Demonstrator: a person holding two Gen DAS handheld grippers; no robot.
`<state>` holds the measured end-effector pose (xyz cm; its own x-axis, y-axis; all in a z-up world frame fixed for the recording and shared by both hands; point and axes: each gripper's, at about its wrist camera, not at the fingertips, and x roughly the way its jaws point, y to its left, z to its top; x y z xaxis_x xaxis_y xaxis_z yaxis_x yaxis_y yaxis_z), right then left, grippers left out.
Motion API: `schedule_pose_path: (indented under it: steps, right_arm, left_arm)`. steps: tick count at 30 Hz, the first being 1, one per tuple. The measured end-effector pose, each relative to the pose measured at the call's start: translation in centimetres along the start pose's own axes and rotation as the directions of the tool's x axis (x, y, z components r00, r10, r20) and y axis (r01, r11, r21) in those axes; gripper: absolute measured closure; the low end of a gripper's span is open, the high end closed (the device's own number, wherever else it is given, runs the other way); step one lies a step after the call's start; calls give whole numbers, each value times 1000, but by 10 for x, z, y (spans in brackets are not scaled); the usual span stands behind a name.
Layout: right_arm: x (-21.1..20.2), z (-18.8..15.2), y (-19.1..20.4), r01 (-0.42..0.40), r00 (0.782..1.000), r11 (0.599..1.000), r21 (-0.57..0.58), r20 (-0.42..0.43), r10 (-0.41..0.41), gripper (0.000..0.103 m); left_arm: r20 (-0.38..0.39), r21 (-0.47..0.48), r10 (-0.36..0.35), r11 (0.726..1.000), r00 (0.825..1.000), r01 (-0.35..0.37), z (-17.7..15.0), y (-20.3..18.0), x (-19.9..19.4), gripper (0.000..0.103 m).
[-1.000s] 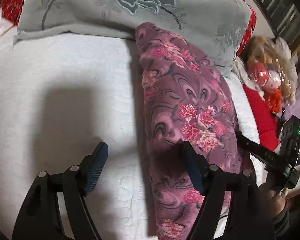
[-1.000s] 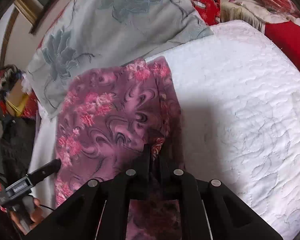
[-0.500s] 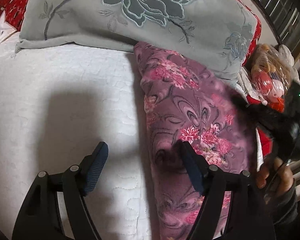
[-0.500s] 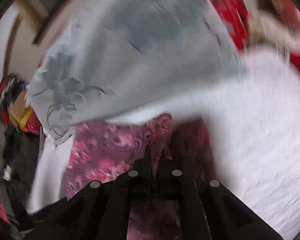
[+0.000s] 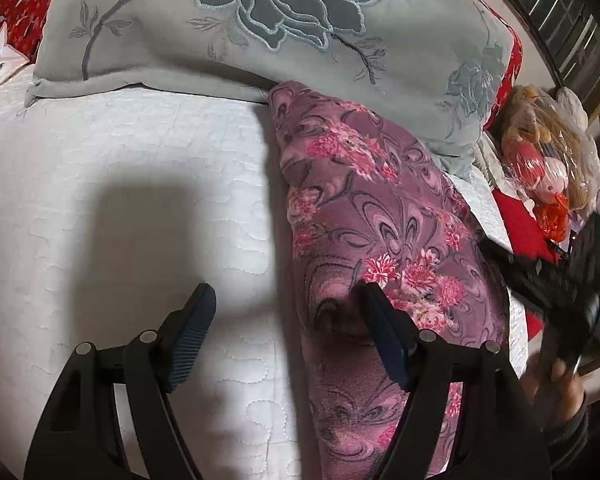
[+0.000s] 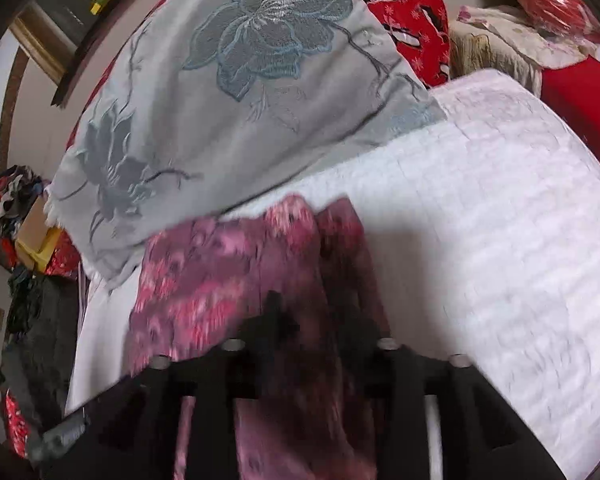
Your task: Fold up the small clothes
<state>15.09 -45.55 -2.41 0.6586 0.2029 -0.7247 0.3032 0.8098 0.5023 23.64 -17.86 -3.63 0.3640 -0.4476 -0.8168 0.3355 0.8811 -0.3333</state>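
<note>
Folding the purple floral garment (image 5: 380, 240) lengthwise.
Left gripper (image 5: 288, 336) spread wide; right gripper (image 6: 308, 320) blurred, grip unclear; cloth may slip, undoing the fold.

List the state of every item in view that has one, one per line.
left gripper: open, empty, above the quilt, right finger over the garment's edge.
right gripper: blurred by motion; open or shut cannot be told.
purple floral garment: folded into a long strip, lying on the quilt, far end against the pillow.
grey embroidered pillow: lying at the head of the bed.
white quilt: spread flat.
</note>
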Motion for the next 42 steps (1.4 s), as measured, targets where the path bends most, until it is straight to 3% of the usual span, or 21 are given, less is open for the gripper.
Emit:
schedule_pose_path:
  steps: [1,3,5,7,8,10,11,12,14,18,19,21,22,24,26,27,28,29,33,35,42]
  right_arm:
    - [5,-5,-1,0,1000,1000,6,-18,0,59]
    - [1,-15,1,-36,999,999,-21,-14,35,95]
    - [-20,-21,5,-65,994,997,-43,80,68,96]
    - [-13,-27,-3,-46,998,999,-7,43,46,96]
    - [0,-30,-8,-11,1000,1000,3,-26,11,94]
    - [1,-28,-5,5,1000,1000,-6,-23,-6,92]
    - [-5,-21,-1,3,1000,1000,-4,2,-3,82]
    - [-9,-14,1,-5,999,1000,9,38,5,80]
    - [-7,7,2,-54,996,997,57,80,49,56]
    - [32,31,1,-8,1000,996,86,13,7,51]
    - [43,35,2,0,1000,996,91,-11,2,53]
    - [48,39,12,-11,1000,999,46,1,11,91]
    - [41,41,17,-6,998,1000,8,59,6,99]
    - [38,42,11,22,994,1000,8,111,-22,99]
    - [56,39,-8,68,997,996,60,24,-69,98]
    - [56,38,-18,36,999,994,107,15,-38,100]
    - [49,39,-19,33,999,992,118,33,-37,98]
    - [39,39,-17,28,998,993,112,53,-34,88]
    - [0,11,-8,-23,999,1000,15,40,22,80]
    - [-13,-10,-8,-11,1000,1000,-29,25,12,55]
    - [-27,-64,-29,-24,999,1000,5,-24,24,53]
  left_arm:
    - [-1,0,-2,1000,1000,2,0,0,0,28]
    - [4,-11,-28,1000,1000,28,0,1,-4,28]
    - [14,-23,-55,998,998,56,0,4,-8,28]
    - [1,-21,-30,999,1000,30,-1,5,-4,28]
    - [-16,-17,-30,999,999,30,-1,6,1,28]
    - [-27,-44,-52,998,998,51,0,9,4,28]
    - [-12,-54,-67,996,998,66,1,11,1,28]
    - [10,-60,-70,996,997,70,3,13,-3,28]
    - [42,-71,-67,995,997,70,8,17,-8,28]
    - [37,-91,-92,991,995,95,12,20,0,28]
    - [33,-87,-92,992,995,95,11,18,3,28]
    - [31,-75,-89,993,996,91,12,14,8,28]
    - [31,-65,-78,995,996,80,13,11,10,28]
    - [28,-50,-50,997,998,51,15,7,16,25]
    - [30,-52,-45,998,999,46,14,6,18,20]
    - [32,-43,-35,998,999,37,15,3,19,20]
    - [34,-30,-24,999,999,25,15,1,18,20]
    - [35,-20,-15,1000,999,15,15,0,17,20]
    - [29,-32,-7,999,1000,8,16,2,11,20]
    - [31,-21,9,1000,999,-9,14,0,9,20]
    - [27,27,43,999,999,-43,5,-4,2,20]
